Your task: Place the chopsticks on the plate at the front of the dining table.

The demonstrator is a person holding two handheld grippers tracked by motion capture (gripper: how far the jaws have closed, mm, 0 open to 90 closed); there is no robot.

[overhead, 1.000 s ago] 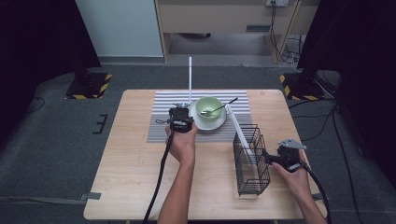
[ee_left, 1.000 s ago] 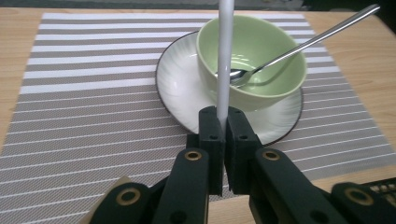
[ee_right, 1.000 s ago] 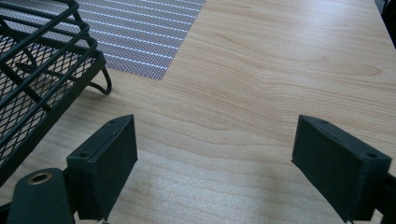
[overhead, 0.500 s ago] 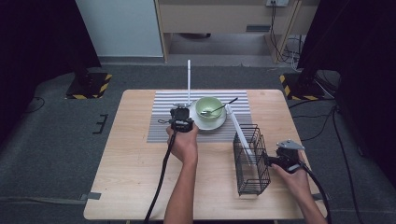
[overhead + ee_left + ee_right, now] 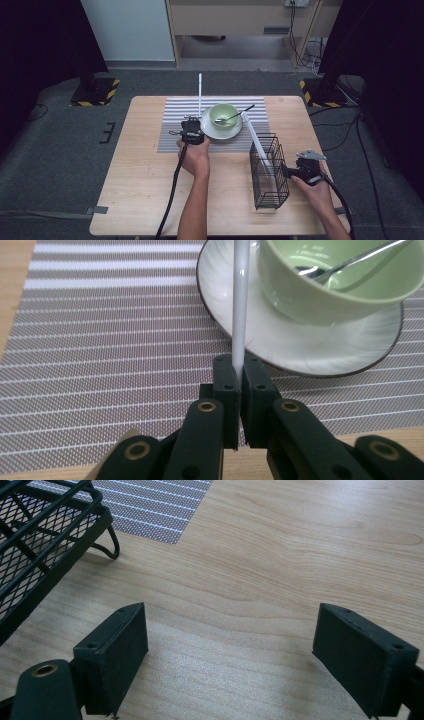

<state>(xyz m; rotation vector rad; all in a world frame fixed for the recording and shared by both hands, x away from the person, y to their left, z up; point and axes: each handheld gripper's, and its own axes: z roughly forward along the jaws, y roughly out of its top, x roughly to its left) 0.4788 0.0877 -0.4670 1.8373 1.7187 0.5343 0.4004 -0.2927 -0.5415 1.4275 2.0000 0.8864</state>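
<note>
In the high view, the left gripper [image 5: 192, 131] stands beside the white saucer [image 5: 220, 130] on the striped placemat [image 5: 175, 135] and holds a white chopstick [image 5: 200, 92] upright, probably so that it can be carried to the black wire basket [image 5: 270, 172], where a second white chopstick [image 5: 256, 140] leans; the right gripper [image 5: 300, 172] waits just beside that basket. In the left gripper view, the jaws are closed tight on the chopstick's lower end [image 5: 239, 315], in front of the green bowl [image 5: 330, 290] with a spoon [image 5: 345, 262], and no writing can be read. In the right gripper view, the right gripper [image 5: 230, 650] has its jaws wide apart and empty over the wooden table [image 5: 300, 555], perhaps ready to steady the basket [image 5: 35, 545].
</note>
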